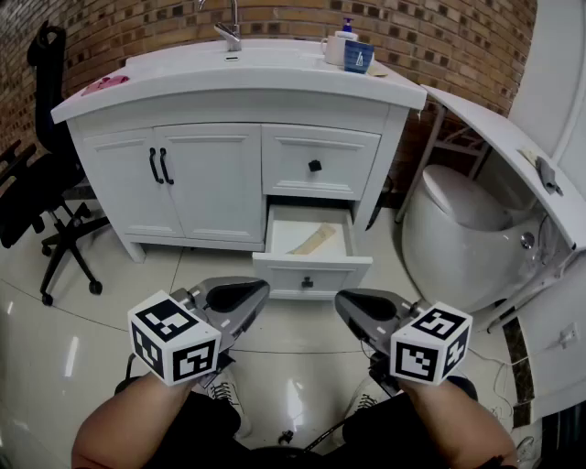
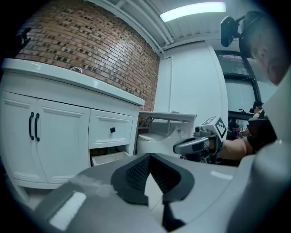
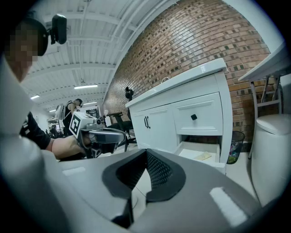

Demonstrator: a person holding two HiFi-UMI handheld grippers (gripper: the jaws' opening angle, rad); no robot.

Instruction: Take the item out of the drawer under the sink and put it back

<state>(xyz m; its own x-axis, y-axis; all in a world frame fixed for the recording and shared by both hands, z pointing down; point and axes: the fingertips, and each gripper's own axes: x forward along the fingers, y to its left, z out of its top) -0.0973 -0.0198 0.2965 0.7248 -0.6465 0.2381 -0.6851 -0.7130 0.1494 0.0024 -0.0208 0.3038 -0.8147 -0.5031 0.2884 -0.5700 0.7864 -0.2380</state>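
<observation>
Head view, pre-reach: left claw (image 1: 252, 295), right claw (image 1: 352, 307) closed empty before open drawer (image 1: 312, 267); next, opening onto tan item (image 1: 311, 240).

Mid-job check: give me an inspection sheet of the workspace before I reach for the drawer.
Surface: glossy tiled floor; white counter.
Job's things: lower drawer pulled open, flat tan item lying inside; upper drawer shut.
Clutter: blue cup, soap bottle and pink thing on the counter.
Grippers: left gripper and right gripper both shut and empty, held short of the lower drawer.
Cables: what looks like a thin dark lead on the floor by the feet.
Surroundings: brick wall behind, toilet at right, office chair at left.
</observation>
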